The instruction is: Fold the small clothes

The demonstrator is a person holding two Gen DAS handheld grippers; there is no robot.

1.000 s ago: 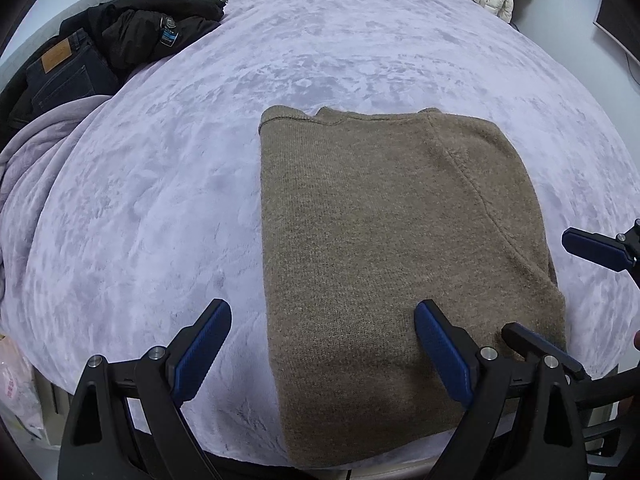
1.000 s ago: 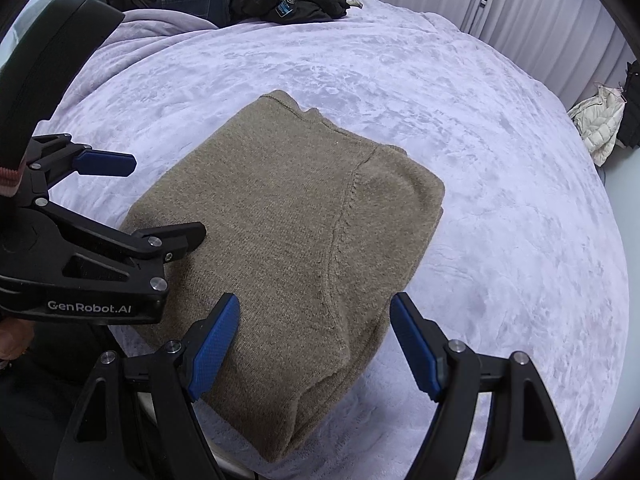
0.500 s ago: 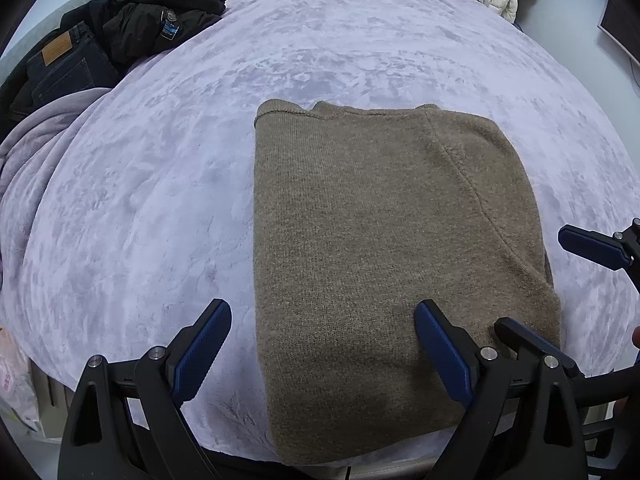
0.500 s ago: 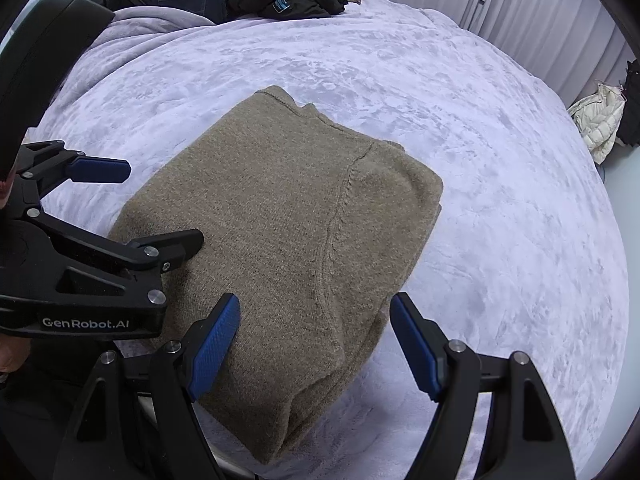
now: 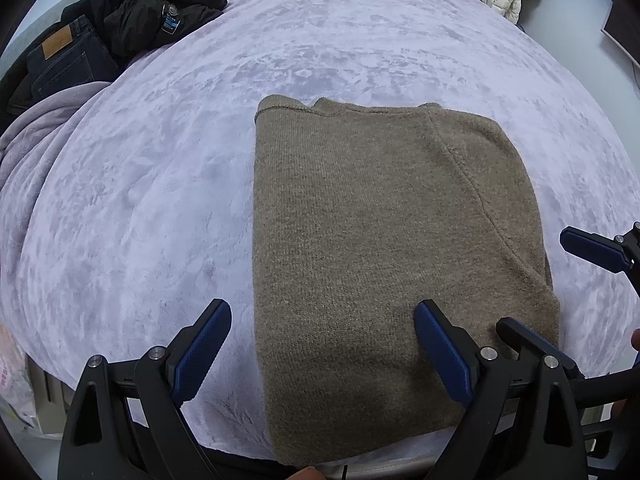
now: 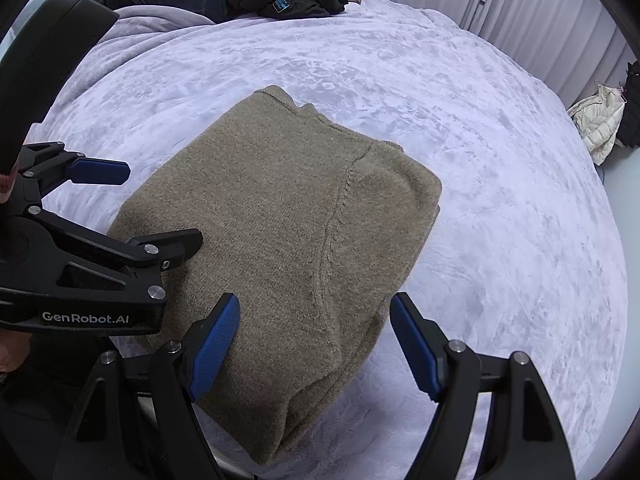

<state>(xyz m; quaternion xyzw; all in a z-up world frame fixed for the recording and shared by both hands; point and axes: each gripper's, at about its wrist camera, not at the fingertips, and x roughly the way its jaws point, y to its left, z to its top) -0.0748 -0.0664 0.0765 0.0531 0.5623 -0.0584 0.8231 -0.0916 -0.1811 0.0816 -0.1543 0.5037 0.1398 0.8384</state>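
So the brown knit sweater (image 5: 384, 248) is folded into a neat rectangle and lying flat on the bed's lavender plush blanket (image 5: 168, 184), close to the near edge. Its collar edge points to the far side, and a sleeve seam curves down the right part of it.

Both grippers are released, nothing pinched in either. The left gripper (image 5: 322, 354) hangs over the sweater's near-left corner, with one blue finger (image 5: 202, 350) above bare blanket and the other above the knit. The right gripper (image 6: 314, 346) hangs over the near-right corner, spread wide, with one finger over the sweater and the other over the blanket. I can't tell if any fingertip actually touches the fabric.

Way off at the far left there's a black jacket (image 5: 148, 20) piled next to dark jeans (image 5: 66, 60). A cream puffer jacket (image 6: 600, 120) sits past the bed on the far right, by the curtains (image 6: 532, 12).
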